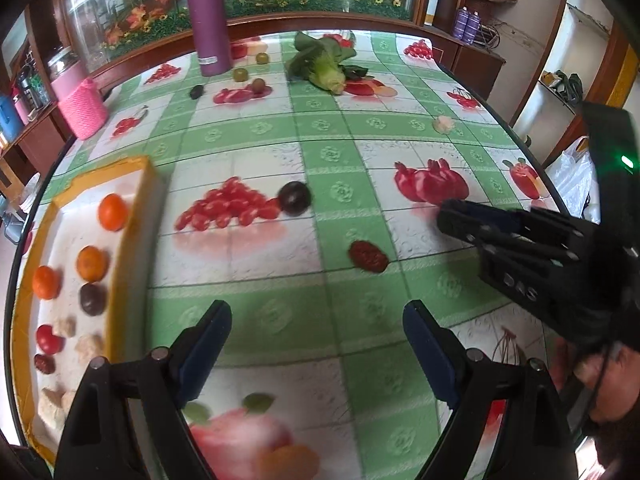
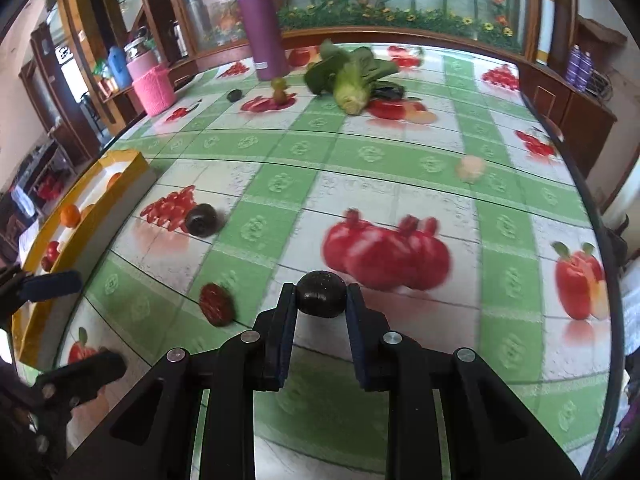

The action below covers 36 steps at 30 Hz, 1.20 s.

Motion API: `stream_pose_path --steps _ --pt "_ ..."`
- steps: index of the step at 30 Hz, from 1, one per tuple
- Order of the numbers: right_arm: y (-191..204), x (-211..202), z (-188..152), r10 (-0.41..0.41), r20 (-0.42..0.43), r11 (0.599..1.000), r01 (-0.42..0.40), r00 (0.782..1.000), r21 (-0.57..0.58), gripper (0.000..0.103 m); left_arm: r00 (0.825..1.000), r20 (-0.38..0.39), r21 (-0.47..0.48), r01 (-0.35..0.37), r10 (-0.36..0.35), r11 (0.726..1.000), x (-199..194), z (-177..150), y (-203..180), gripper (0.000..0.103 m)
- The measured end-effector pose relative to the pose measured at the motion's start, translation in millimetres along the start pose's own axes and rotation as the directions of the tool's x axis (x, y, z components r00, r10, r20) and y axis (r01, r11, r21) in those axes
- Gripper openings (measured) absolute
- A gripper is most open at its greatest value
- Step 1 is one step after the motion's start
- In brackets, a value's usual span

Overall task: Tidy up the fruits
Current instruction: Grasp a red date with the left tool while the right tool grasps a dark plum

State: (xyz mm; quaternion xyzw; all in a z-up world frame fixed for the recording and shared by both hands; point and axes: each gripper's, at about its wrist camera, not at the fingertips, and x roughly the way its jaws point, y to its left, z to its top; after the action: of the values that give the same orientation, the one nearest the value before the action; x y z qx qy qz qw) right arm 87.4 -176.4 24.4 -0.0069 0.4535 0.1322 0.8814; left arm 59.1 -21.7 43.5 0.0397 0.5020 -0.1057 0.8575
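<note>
My right gripper is shut on a dark round fruit held just above the table; it also shows in the left wrist view. My left gripper is open and empty, over the tablecloth beside the yellow-rimmed tray. The tray holds several fruits: oranges, a dark plum, a red tomato and pale pieces. Loose on the table lie a dark plum, a red date and a pale piece.
At the far side stand a purple bottle, a leafy vegetable, several small fruits and a pink container. The tablecloth carries printed fruit pictures. The table edge curves along the right.
</note>
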Motion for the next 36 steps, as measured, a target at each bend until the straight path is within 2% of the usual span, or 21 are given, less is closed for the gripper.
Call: stream_pose_path --steps 3,6,7,8,9,13,22,36 --pt "-14.3 -8.3 -11.4 -0.025 -0.002 1.0 0.025 1.0 0.006 0.024 1.0 -0.009 -0.006 0.017 -0.017 1.0 14.8 8.3 -12.3 0.086" --pt "-24.9 -12.7 -19.7 -0.026 -0.008 0.999 0.026 1.0 0.03 0.024 0.999 -0.022 -0.006 0.032 -0.032 0.999 28.1 15.0 -23.2 0.072" --pt "-27.7 -13.2 -21.1 -0.022 -0.01 0.999 0.023 1.0 0.04 0.024 0.999 -0.029 -0.007 0.034 -0.035 0.999 32.9 16.5 -25.9 0.06" --pt "-30.1 -13.6 -22.9 -0.019 -0.012 0.999 0.019 1.0 0.05 0.024 0.999 -0.031 -0.01 0.039 -0.039 0.999 37.4 17.7 -27.6 0.04" --pt "-32.7 -14.0 -24.9 -0.013 -0.013 0.998 0.014 1.0 0.062 0.025 0.999 -0.034 -0.017 0.039 -0.039 0.999 42.8 17.9 -28.5 0.029" --pt "-34.4 -16.6 -28.9 -0.01 -0.011 0.997 0.01 1.0 0.073 0.025 0.999 -0.002 -0.032 0.043 -0.043 0.999 43.0 14.3 -26.2 0.029" --pt "-26.0 -27.7 -33.6 0.007 0.004 0.998 -0.007 1.0 0.066 0.025 0.996 0.0 -0.089 0.089 -0.09 0.992 18.5 -3.3 -0.9 0.029" --pt "20.6 -36.6 -39.9 0.019 -0.009 1.0 -0.019 1.0 0.002 0.025 0.988 0.084 -0.121 0.136 -0.127 0.983 -39.5 -26.5 30.6 0.029"
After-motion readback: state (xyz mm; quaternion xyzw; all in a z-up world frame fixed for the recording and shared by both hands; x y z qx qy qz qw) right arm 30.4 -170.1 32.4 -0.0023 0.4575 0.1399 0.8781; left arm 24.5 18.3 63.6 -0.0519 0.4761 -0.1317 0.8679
